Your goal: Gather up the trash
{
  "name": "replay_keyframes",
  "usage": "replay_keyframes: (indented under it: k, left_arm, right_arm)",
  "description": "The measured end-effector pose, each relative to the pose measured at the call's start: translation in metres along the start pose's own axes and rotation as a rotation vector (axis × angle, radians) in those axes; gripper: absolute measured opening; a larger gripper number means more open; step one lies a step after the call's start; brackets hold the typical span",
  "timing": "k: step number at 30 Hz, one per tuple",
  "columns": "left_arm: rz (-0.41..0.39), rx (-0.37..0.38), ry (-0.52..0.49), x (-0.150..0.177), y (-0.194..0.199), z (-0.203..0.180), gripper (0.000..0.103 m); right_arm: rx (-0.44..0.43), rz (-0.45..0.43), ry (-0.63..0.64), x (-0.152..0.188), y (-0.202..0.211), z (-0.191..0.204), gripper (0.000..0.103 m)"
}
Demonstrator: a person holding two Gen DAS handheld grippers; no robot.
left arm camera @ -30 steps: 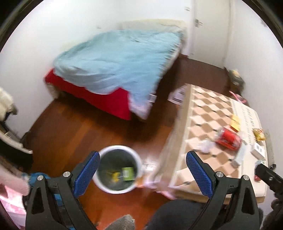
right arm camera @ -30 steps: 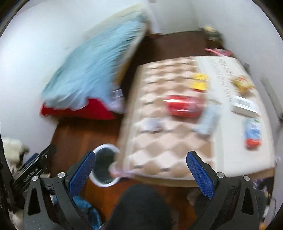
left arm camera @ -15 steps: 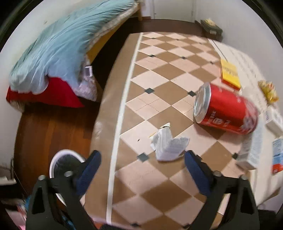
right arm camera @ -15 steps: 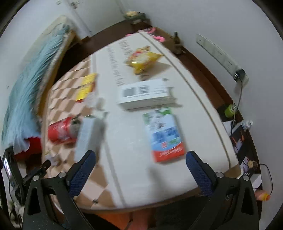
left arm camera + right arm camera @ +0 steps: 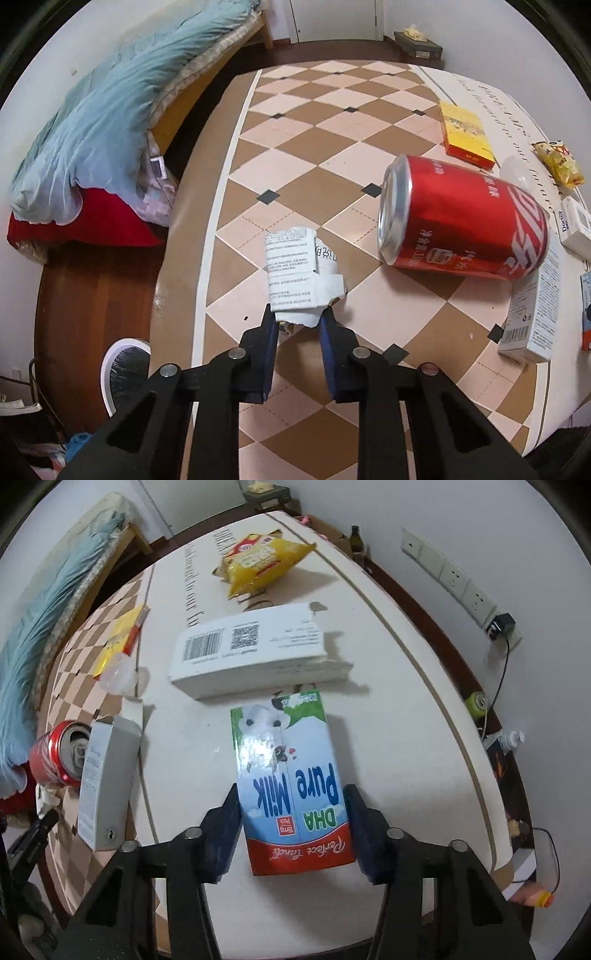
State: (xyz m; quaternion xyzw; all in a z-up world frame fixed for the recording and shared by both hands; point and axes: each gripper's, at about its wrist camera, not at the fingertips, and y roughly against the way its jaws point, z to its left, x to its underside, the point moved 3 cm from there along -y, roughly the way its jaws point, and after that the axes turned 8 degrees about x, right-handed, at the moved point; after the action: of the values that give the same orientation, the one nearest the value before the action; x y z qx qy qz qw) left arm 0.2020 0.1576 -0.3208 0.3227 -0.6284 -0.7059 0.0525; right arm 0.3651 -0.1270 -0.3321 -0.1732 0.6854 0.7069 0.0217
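1. Left gripper (image 5: 295, 323) was closed on the near edge of a crumpled printed paper (image 5: 301, 275), which sat on the checkered part of the table (image 5: 317, 155).
2. Red soda can (image 5: 461, 225) lay on its side just right of the paper.
3. Right gripper (image 5: 293, 812) had both fingers pressed against the sides of a flat milk carton (image 5: 291, 786) on the white tabletop.
4. White bin (image 5: 123, 373) stood on the floor left of the table.
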Motion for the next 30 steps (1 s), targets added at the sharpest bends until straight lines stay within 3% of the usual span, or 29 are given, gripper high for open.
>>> replay_keyframes:
  k: [6, 15, 17, 19, 20, 30]
  left_arm:
    - [-0.033, 0.021, 0.009, 0.001, 0.019, -0.002, 0.018]
    - [-0.018, 0.235, 0.185, 0.011, 0.041, 0.027, 0.024]
    - [-0.015, 0.225, 0.195, 0.006, 0.038, 0.033, 0.032]
    - [-0.019, 0.216, 0.206, 0.002, 0.037, 0.038, 0.064]
    - [-0.032, 0.224, 0.218, 0.000, 0.039, 0.040, 0.067]
    - [-0.036, 0.169, 0.280, -0.001, 0.035, 0.067, 0.068]
  right_arm:
    - [-0.022, -0.013, 0.013, 0.007, 0.012, 0.002, 0.054]
    - [-0.115, -0.022, 0.035, 0.014, 0.035, 0.024, 0.054]
    - [-0.129, -0.025, 0.039, 0.013, 0.037, 0.030, 0.054]
    - [-0.145, -0.023, 0.049, 0.012, 0.038, 0.039, 0.054]
    - [-0.149, -0.025, 0.053, 0.012, 0.039, 0.043, 0.054]
    - [-0.179, -0.022, 0.062, 0.010, 0.039, 0.055, 0.055]
